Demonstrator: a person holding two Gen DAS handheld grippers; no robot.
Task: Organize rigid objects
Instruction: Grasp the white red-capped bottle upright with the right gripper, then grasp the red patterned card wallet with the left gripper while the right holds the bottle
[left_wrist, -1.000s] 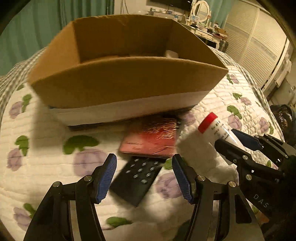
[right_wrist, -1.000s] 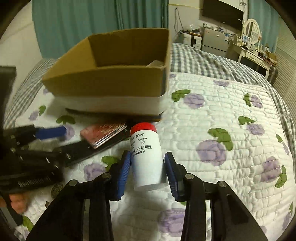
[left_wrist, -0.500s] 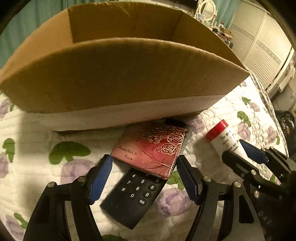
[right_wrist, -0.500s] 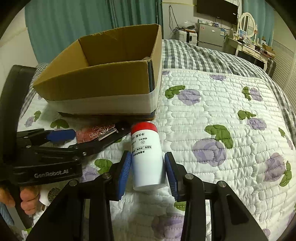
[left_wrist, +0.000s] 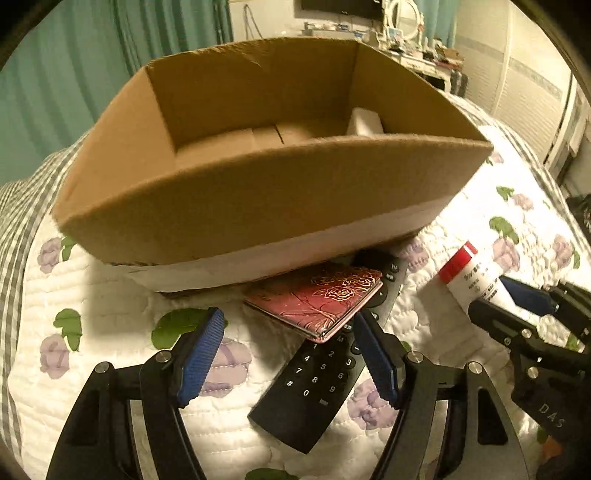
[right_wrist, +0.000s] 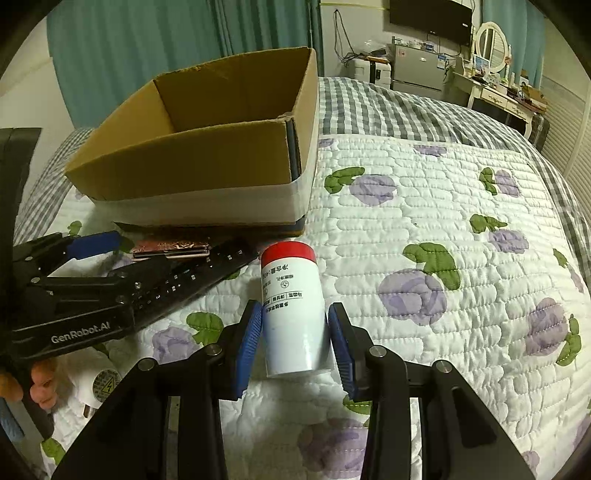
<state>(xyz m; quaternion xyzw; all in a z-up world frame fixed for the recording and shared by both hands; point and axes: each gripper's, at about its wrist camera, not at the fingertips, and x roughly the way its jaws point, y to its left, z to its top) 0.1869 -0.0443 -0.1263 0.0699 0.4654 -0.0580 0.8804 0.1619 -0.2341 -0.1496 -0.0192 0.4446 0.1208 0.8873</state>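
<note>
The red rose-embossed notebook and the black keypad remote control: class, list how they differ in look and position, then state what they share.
The red rose-embossed notebook is squarish with gold flower lines; the black keypad remote control is long, narrow and covered in numbered buttons. The notebook lies on top, overlapping the remote's far part; the remote lies underneath on the floral quilt. Both are flat and lie before the brown cardboard box.
</note>
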